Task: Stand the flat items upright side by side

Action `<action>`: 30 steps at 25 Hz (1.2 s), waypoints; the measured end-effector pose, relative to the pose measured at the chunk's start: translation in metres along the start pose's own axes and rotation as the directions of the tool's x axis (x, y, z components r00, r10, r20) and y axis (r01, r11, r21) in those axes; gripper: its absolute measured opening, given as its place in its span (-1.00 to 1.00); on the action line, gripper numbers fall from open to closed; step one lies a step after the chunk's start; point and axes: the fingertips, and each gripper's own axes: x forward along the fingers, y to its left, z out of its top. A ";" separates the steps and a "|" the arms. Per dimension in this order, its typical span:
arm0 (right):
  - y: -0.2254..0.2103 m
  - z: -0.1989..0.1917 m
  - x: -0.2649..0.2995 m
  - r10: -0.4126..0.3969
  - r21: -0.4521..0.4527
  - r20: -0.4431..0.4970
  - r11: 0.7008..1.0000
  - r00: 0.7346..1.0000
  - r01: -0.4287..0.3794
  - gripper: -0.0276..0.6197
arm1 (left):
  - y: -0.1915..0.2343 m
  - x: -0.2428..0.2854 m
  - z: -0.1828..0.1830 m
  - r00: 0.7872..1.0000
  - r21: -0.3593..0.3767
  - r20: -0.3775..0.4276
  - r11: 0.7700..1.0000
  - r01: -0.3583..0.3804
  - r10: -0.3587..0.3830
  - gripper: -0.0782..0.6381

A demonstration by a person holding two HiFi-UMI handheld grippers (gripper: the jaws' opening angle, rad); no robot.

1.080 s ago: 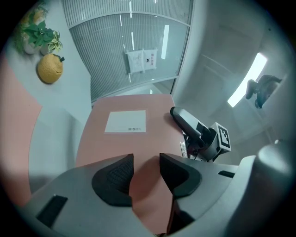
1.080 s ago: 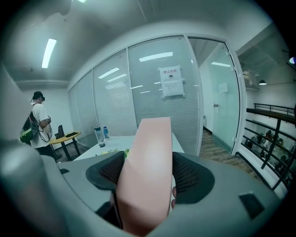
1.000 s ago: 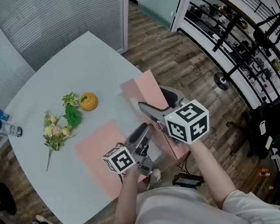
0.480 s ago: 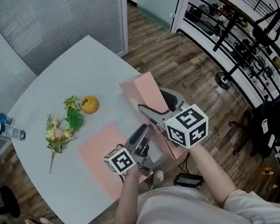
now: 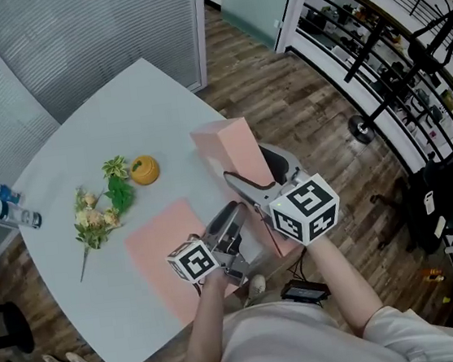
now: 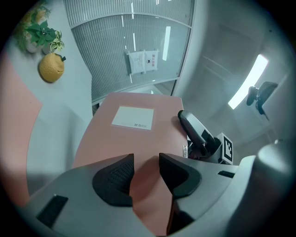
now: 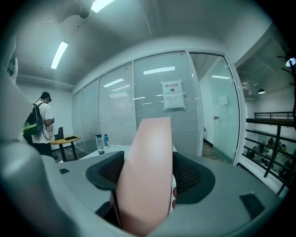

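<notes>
A pink flat box (image 5: 234,146) stands upright near the table's right edge. In the left gripper view its broad face (image 6: 134,143) carries a white label. My right gripper (image 5: 258,170) is shut on its narrow edge (image 7: 148,162), which fills the whole gap between the pads. My left gripper (image 5: 229,215) sits low on the box's left side. Its jaws (image 6: 145,173) are closed on a pink edge that looks continuous with the labelled face. A second pink flat item (image 5: 157,246) lies on the white table (image 5: 119,107) to the left of both grippers.
An orange fruit-shaped thing (image 5: 144,168) and a bunch of flowers (image 5: 95,213) lie left of the box. Two bottles (image 5: 13,210) lie at the table's far left edge. Wooden floor drops off right behind the box. A person with a backpack (image 7: 39,122) stands far off.
The right gripper's marker cube has shifted slightly lower in the head view. The left gripper and the flat pink item have stayed where they were.
</notes>
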 end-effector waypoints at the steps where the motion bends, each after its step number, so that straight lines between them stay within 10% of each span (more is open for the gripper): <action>1: 0.000 0.000 -0.001 -0.001 -0.003 0.010 1.000 1.000 0.001 0.13 | 0.001 0.000 0.000 1.000 0.000 0.001 1.000 0.000 0.000 -0.34; 30: 0.013 -0.003 -0.031 -0.003 -0.073 0.225 0.997 0.974 0.020 0.13 | 0.004 -0.005 -0.011 1.000 -0.032 -0.015 0.999 0.003 -0.004 -0.37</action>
